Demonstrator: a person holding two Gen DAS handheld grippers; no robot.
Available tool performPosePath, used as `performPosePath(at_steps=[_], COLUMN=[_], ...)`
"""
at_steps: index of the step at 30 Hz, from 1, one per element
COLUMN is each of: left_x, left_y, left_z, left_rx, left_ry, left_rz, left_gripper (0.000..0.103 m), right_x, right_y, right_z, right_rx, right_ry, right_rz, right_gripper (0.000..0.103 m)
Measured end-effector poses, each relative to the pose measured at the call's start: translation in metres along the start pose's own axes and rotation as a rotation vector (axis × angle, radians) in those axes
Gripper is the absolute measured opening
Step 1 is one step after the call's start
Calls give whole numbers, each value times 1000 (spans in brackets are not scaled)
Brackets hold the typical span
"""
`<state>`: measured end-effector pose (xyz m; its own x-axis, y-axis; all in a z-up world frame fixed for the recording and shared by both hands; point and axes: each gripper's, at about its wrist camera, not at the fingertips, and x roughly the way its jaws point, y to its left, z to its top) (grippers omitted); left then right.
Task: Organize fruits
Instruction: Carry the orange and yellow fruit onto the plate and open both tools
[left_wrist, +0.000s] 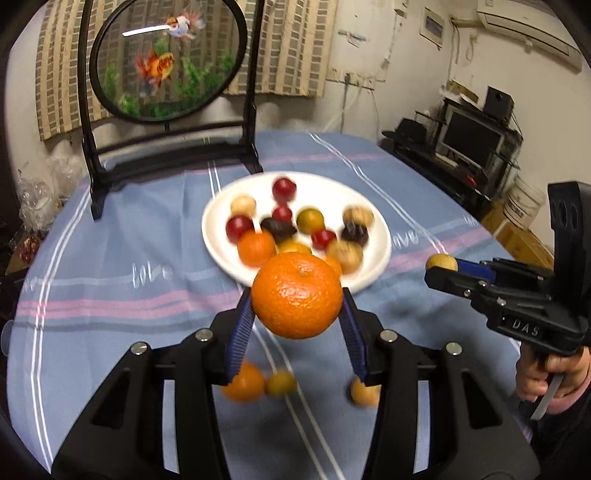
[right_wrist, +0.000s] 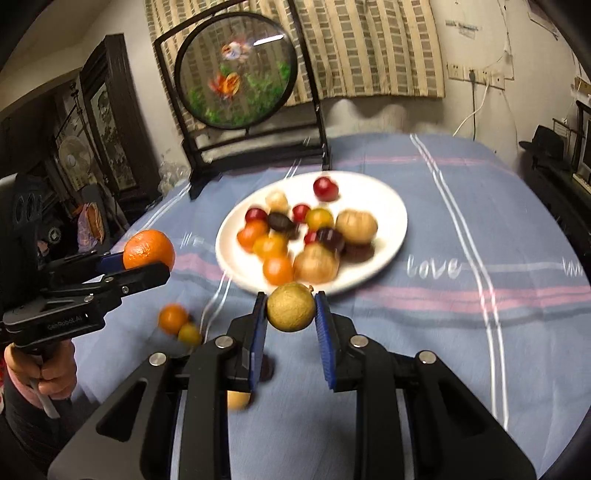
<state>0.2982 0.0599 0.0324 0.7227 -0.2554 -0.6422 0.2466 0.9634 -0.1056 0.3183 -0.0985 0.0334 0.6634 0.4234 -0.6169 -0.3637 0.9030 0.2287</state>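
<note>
With the round orange mandarin (left_wrist: 297, 295) clenched in the left gripper (left_wrist: 297, 310) and the small tan longan (right_wrist: 291, 306) in the right gripper (right_wrist: 291, 314), both above the blue striped tabletop (left_wrist: 147, 240), lower each onto bare patches of the white round plate (left_wrist: 218, 243) before easing the fingers (left_wrist: 242, 332) apart.

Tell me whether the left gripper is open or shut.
Shut on the orange: both blue pads of the left gripper press its sides, and it hangs clear above the tablecloth.
</note>
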Motion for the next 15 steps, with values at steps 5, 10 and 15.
performPosePath(at_steps=[5, 10, 15], left_x=[27, 78, 119], left_y=[6, 10, 19], left_z=[39, 67, 68], left_rx=[-64, -47, -46], left_ry=[-24, 13, 88], left_rz=[37, 70, 125], left_gripper=[47, 47, 47], right_x=[25, 74, 113], right_y=[-8, -11, -12], right_z=[38, 66, 71], right_rx=[16, 28, 11], right_ry=[-67, -55, -1], right_rz=[12, 8, -6], right_gripper=[26, 26, 26])
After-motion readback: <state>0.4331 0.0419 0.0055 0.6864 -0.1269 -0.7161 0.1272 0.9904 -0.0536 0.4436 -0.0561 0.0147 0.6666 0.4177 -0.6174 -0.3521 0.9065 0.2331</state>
